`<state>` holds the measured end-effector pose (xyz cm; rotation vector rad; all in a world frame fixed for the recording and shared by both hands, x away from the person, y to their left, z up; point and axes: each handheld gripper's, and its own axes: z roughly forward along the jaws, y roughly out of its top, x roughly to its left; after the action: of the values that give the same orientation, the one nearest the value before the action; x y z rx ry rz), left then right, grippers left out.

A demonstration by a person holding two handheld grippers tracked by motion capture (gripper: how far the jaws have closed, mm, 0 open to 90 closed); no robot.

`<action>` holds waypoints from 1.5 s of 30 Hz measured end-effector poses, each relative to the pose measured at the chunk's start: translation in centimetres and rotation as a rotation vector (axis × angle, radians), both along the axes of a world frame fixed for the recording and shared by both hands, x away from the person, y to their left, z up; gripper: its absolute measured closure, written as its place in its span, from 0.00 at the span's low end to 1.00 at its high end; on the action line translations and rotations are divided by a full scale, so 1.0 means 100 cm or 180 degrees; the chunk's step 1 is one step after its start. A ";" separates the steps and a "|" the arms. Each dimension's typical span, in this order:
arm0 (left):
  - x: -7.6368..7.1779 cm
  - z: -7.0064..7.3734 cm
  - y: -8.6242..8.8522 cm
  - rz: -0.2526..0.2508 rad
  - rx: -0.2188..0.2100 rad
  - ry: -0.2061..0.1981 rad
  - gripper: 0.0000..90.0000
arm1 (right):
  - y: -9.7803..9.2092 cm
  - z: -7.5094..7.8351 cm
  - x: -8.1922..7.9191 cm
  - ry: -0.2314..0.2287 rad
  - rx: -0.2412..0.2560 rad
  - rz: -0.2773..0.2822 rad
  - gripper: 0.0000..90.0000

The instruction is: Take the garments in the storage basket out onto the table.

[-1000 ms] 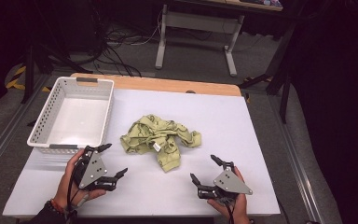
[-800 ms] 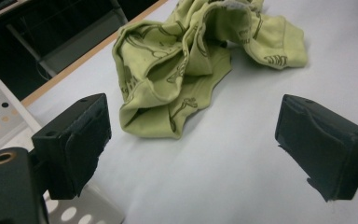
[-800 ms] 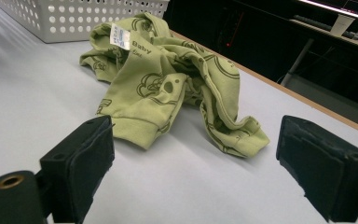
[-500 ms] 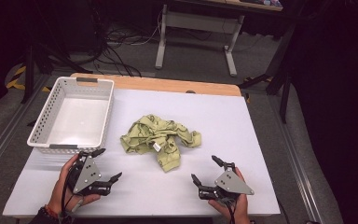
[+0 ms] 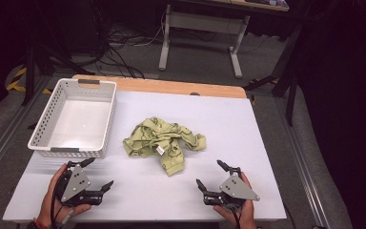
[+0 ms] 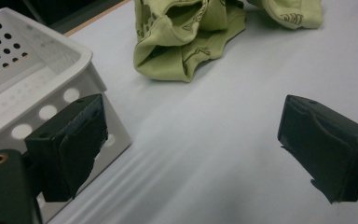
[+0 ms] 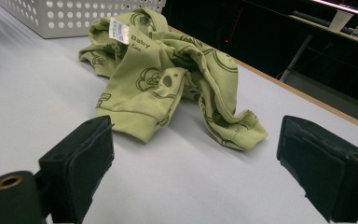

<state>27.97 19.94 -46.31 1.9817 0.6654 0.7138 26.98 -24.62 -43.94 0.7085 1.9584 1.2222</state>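
Note:
A crumpled light-green baby garment [image 5: 162, 143] with dark printed figures and a white label lies in the middle of the white table [image 5: 248, 138]. It also shows ahead of the jaws in the right gripper view [image 7: 168, 88] and at the top of the left gripper view [image 6: 191, 37]. My left gripper [image 5: 97, 172] is held near the table's front left, open and empty, just in front of the basket. My right gripper [image 5: 210, 174] is held near the front right, open and empty, a short way from the garment's near edge.
An empty white perforated basket [image 5: 52, 119] stands at the table's left; its corner [image 6: 60, 84] is close beside my left gripper's jaw. A wooden strip [image 5: 171, 87] runs along the table's far edge. Beyond it are desk legs and cables on the floor.
My left gripper has drawn back toward the front edge of the table and a little left. The right gripper has barely shifted. The garment has not moved.

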 end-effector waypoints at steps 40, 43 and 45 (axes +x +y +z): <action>-0.006 0.000 0.013 -0.0056 -0.0121 0.0102 0.10 | 0.007 0.000 0.006 0.0025 -0.0007 0.0089 0.13; -0.006 0.000 0.012 -0.0061 -0.0134 0.0107 0.10 | 0.007 0.000 0.005 0.0010 -0.0010 0.0089 0.13; -0.005 0.000 0.012 -0.0061 -0.0127 0.0119 0.11 | 0.006 0.001 0.005 0.0008 0.0022 0.0081 0.13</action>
<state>27.46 21.10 -46.34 1.9667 0.6769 0.6485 27.49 -24.00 -43.88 0.6910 1.9717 1.2445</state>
